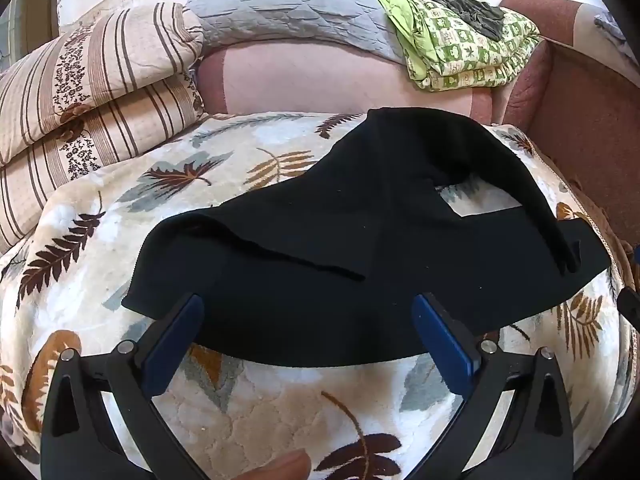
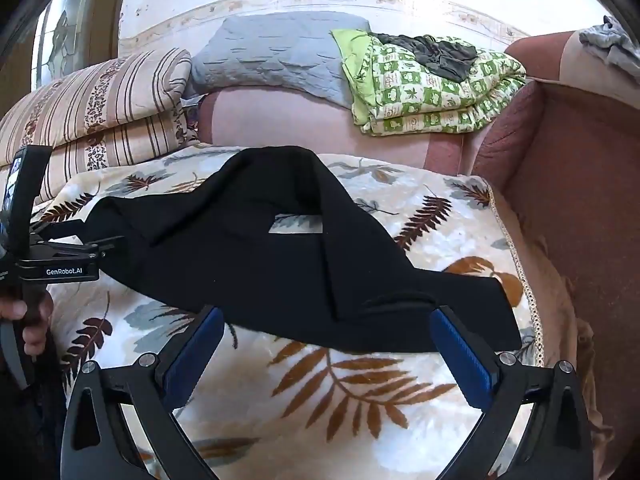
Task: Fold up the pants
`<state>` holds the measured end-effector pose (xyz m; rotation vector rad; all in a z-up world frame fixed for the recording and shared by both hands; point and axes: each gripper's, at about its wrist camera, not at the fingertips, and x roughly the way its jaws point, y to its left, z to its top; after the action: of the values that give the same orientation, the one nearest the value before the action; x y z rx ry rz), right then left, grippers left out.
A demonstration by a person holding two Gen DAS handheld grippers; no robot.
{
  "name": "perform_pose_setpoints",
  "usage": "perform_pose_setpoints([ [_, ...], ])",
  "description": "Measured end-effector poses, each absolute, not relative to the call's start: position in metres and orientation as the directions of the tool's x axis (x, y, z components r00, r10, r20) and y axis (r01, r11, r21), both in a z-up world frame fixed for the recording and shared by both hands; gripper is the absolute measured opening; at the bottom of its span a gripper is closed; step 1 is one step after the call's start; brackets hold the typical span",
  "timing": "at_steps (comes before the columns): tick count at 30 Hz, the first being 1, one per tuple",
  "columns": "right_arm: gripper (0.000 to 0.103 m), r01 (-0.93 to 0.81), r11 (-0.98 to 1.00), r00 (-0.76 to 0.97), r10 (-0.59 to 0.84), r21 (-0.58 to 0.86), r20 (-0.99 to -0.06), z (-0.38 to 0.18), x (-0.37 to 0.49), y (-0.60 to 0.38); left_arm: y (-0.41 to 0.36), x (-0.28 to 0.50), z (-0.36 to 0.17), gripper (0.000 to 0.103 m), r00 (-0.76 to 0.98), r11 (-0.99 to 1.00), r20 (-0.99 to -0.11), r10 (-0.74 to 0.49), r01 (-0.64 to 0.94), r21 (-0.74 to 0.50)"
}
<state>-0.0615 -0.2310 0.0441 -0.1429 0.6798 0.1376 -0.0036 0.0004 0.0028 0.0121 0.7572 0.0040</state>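
Black pants (image 1: pixel 340 240) lie partly folded on a leaf-patterned blanket (image 1: pixel 280 400), with a small gap showing blanket between the layers. They also show in the right wrist view (image 2: pixel 260 264). My left gripper (image 1: pixel 308 320) is open, its blue pads straddling the near edge of the pants, holding nothing. My right gripper (image 2: pixel 326 332) is open over the near right edge of the pants, empty. The left gripper (image 2: pixel 60 256) also appears at the left of the right wrist view, beside the pants' left end.
Striped folded quilts (image 1: pixel 80 112) are stacked at the back left. A grey quilt (image 1: pixel 288 12) and a green patterned blanket (image 1: pixel 460 48) with a dark garment (image 1: pixel 460 4) lie on the pink sofa back (image 1: pixel 320 80). A sofa armrest (image 2: pixel 560 160) stands at the right.
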Motion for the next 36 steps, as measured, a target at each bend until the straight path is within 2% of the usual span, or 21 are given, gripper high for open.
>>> perform_pose_setpoints([
  [36,0.102,-0.142,0.986,0.754,0.053,-0.083,-0.655,0.0406,-0.0600,-0.2340,0.0015,-0.0044,0.0022,0.103,0.727,1.000,-0.687,0.008,-0.004,0.008],
])
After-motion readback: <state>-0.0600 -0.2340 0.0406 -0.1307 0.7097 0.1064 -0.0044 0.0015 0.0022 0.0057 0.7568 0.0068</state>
